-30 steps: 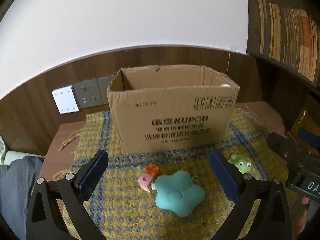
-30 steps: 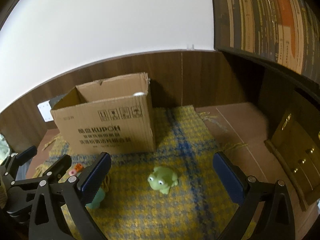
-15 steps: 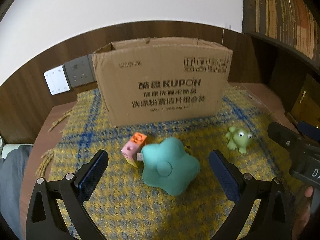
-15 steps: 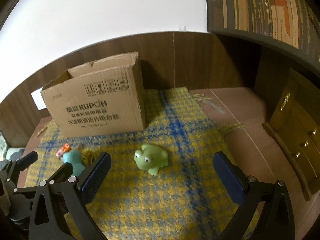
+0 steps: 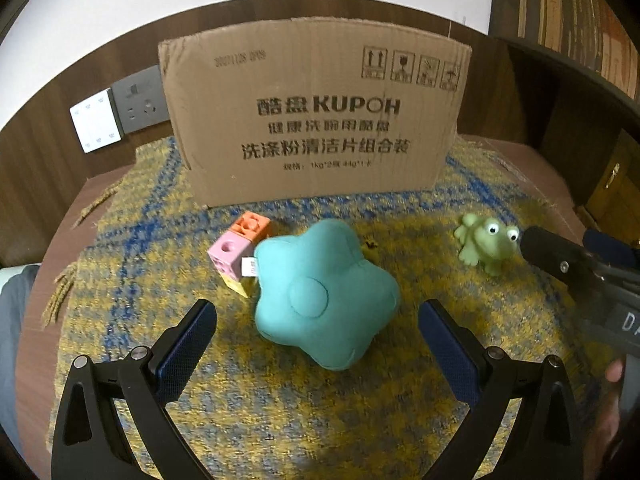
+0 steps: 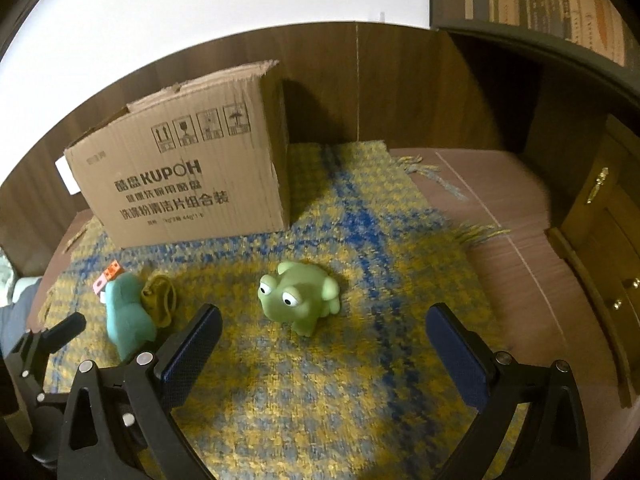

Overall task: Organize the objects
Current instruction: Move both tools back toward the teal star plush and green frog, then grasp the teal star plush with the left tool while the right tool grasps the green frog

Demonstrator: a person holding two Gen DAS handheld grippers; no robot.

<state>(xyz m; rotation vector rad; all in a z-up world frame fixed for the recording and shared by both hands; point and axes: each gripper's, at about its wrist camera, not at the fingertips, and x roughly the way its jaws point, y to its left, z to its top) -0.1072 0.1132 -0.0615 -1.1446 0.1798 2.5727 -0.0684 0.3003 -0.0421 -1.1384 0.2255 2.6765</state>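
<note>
Both wrist views low, facing box (image 5: 312,120)

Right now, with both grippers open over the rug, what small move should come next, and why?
Probably ease the left gripper forward and down until its fingers straddle the teal star cushion. It lies centred just ahead of the open fingers, untouched, and the cardboard box stands right behind it.

Wooden table (image 6: 516,240), fringed checked cloth (image 6: 320,392) (yellow-blue) covering it

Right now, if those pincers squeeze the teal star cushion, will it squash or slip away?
The teal star cushion looks puffy and stitched like fabric, so it probably squashes and grips well. It lies flat on the rug, so rolling seems unlikely. It is probably light.
</note>
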